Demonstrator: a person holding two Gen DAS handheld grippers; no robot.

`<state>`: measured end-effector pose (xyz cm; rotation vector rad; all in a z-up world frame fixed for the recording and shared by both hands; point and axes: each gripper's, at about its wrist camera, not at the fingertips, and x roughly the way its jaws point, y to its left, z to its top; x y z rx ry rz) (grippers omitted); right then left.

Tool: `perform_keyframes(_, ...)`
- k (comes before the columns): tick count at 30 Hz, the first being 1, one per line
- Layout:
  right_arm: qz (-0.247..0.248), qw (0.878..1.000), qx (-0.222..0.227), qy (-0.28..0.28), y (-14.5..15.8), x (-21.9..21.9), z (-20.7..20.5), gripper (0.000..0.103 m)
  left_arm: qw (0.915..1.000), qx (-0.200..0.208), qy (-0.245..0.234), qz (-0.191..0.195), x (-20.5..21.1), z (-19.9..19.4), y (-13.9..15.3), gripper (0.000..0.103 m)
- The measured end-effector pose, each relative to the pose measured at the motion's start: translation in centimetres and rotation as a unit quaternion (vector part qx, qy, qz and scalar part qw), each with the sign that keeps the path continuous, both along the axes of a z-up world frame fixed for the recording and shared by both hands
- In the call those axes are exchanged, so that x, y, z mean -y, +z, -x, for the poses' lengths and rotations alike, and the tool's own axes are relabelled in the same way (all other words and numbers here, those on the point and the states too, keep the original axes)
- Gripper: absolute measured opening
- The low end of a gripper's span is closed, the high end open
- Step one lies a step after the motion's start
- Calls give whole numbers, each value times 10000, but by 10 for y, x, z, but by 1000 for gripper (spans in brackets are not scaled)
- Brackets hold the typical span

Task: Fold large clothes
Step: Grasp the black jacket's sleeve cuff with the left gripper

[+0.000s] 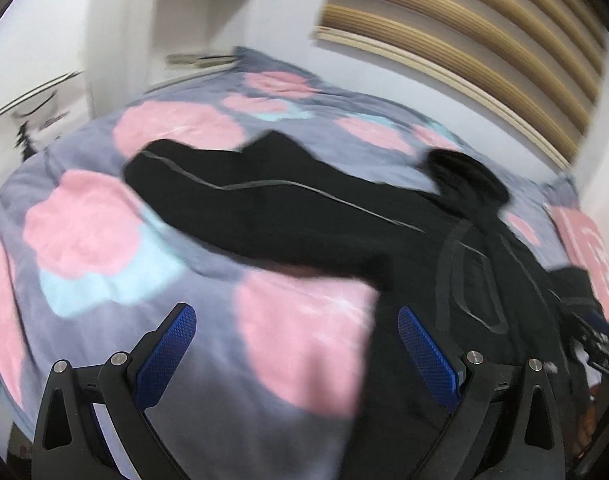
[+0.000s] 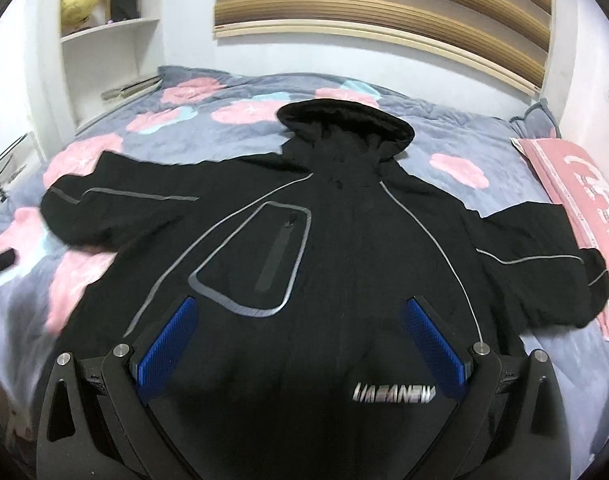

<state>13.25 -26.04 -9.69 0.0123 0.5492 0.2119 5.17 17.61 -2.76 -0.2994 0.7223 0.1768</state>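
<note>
**Operator:** My left tongs (image 1: pixel 297 354) are spread wide with nothing between the blue pads (image 1: pixel 166 354); they hang over the quilt (image 1: pixel 208 248), and the jacket (image 1: pixel 288 216) edge runs under the right-hand pad. My right tongs (image 2: pixel 300 348) are just as wide and also empty, poised above the jacket's (image 2: pixel 344 248) lower front.

**Partner:** Where does the jacket lie overall?

**Operator:** Flat on the bed, front up, black with grey piping. From the right wrist it fills the middle of the view: hood (image 2: pixel 344 120) at 12 o'clock, one sleeve (image 2: pixel 116 200) out toward 9 o'clock, the other sleeve (image 2: pixel 544 256) toward 3 o'clock. The chest pocket (image 2: pixel 256 264) sits left of centre, outlined in grey. A silver logo (image 2: pixel 394 393) shows at 5 o'clock, close to my right-hand pad (image 2: pixel 436 348).

**Partner:** And from the left wrist?

**Operator:** Blurred. The sleeve (image 1: pixel 208 176) stretches from centre toward 10 o'clock, the hood (image 1: pixel 464 180) is at 2 o'clock, and the body runs down the right side.

**Partner:** Anything near it?

**Operator:** A pink pillow (image 2: pixel 576 208) at 3 o'clock, with the far sleeve's cuff lying on it. A globe (image 2: pixel 80 2) stands on a shelf (image 2: pixel 112 28) at 11 o'clock, and slatted panelling (image 2: pixel 380 0) is at 12. At 9 o'clock a dark tip (image 2: pixel 0 262) pokes in from the edge; I cannot tell what it is.
</note>
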Motion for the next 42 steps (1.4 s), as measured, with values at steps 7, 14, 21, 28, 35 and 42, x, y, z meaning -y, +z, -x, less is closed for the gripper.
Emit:
perform_keyframes(7, -267, 9977, -626, 24, -81, -7, -60, 96, 9914, 541, 842, 846, -143, -52, -5, 101)
perform_keyframes(14, -14, 9980, -624, 83, -92, -22, -63, 97, 9794, 528, 1557, 1175, -230, -107, -48, 101)
perform_keyframes(21, -155, 9968, -773, 111, -100, -15, -66, 102, 9799, 44, 1502, 1309, -244, -169, -100, 89)
perform_keyframes(28, -79, 9968, -793, 101, -101, -17, -66, 103, 9864, 878, 1242, 624, -227, -158, -59, 20)
perform_keyframes(35, -59, 9967, -797, 102, -102, -17, -67, 103, 9852, -334, 1621, 444, -231, -184, -101, 20)
perform_keyframes(42, -154, 9965, -813, 140, -102, -15, -68, 103, 9939, 924, 429, -417, -148, -156, -18, 20)
